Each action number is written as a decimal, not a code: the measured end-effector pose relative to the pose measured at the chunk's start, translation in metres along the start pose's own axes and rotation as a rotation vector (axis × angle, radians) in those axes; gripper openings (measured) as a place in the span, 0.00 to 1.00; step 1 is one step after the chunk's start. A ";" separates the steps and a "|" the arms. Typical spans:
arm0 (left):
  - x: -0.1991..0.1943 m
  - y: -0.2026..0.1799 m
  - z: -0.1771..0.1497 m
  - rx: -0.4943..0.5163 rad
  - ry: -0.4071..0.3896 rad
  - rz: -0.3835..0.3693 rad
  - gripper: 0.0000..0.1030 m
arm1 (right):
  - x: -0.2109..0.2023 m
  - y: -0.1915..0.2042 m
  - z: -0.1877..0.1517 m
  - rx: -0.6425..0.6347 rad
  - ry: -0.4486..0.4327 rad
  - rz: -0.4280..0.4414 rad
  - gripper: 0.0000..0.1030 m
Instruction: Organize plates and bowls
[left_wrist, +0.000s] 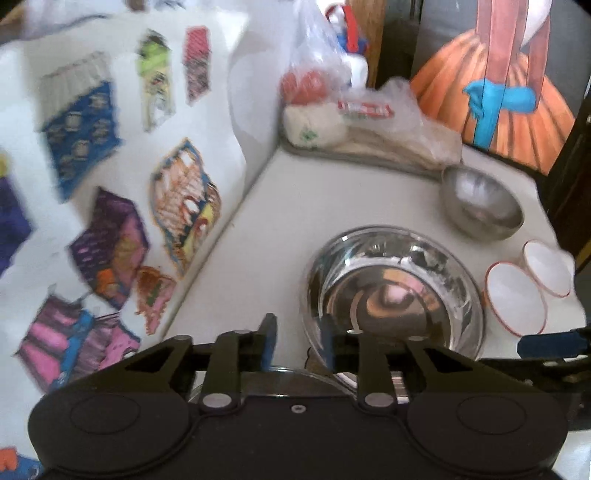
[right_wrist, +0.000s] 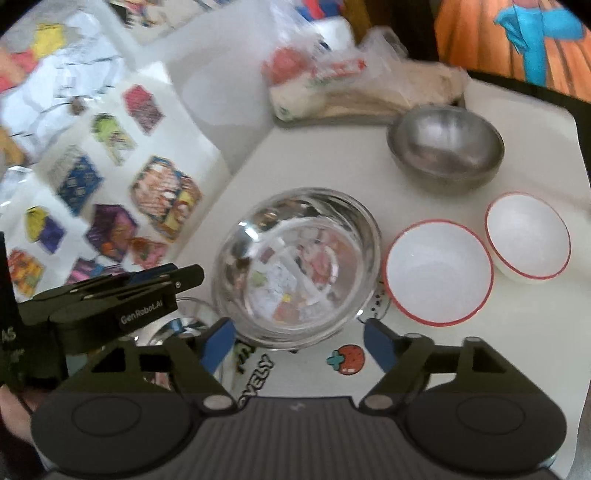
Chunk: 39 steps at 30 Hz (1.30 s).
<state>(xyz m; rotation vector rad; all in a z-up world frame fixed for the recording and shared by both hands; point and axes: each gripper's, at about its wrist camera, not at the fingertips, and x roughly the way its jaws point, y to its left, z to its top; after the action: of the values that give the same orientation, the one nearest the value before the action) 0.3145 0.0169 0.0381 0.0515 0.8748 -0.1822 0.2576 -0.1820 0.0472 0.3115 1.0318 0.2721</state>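
A shiny steel bowl (left_wrist: 395, 291) (right_wrist: 299, 266) stands mid-table. A matte steel bowl (left_wrist: 480, 203) (right_wrist: 445, 147) sits behind it. Two white bowls with red rims, the nearer bowl (left_wrist: 515, 304) (right_wrist: 439, 271) and the farther bowl (left_wrist: 548, 267) (right_wrist: 528, 240), stand to the right. My left gripper (left_wrist: 297, 341) (right_wrist: 173, 275) is open, its right finger at the shiny bowl's near rim, above a glass plate or lid (left_wrist: 280, 380) (right_wrist: 184, 321). My right gripper (right_wrist: 299, 341) is open wide and empty, just in front of the shiny bowl.
A white wall with colourful stickers (left_wrist: 110, 184) (right_wrist: 110, 184) borders the table on the left. A tray with plastic bags of food (left_wrist: 362, 122) (right_wrist: 351, 85) stands at the back. The table edge (left_wrist: 554, 221) lies on the right.
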 end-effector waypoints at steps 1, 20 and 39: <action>-0.006 0.002 -0.003 -0.012 -0.019 0.001 0.37 | -0.005 0.002 -0.004 -0.013 -0.025 0.012 0.85; -0.119 0.048 -0.111 -0.104 -0.322 0.142 0.99 | -0.045 0.050 -0.101 -0.285 -0.388 0.065 1.00; -0.072 0.080 -0.149 -0.191 -0.184 0.070 0.99 | 0.027 0.047 -0.121 -0.182 -0.247 0.053 0.94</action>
<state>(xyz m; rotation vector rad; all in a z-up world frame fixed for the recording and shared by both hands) 0.1709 0.1227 -0.0047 -0.1109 0.7018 -0.0364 0.1615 -0.1134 -0.0138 0.2021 0.7501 0.3630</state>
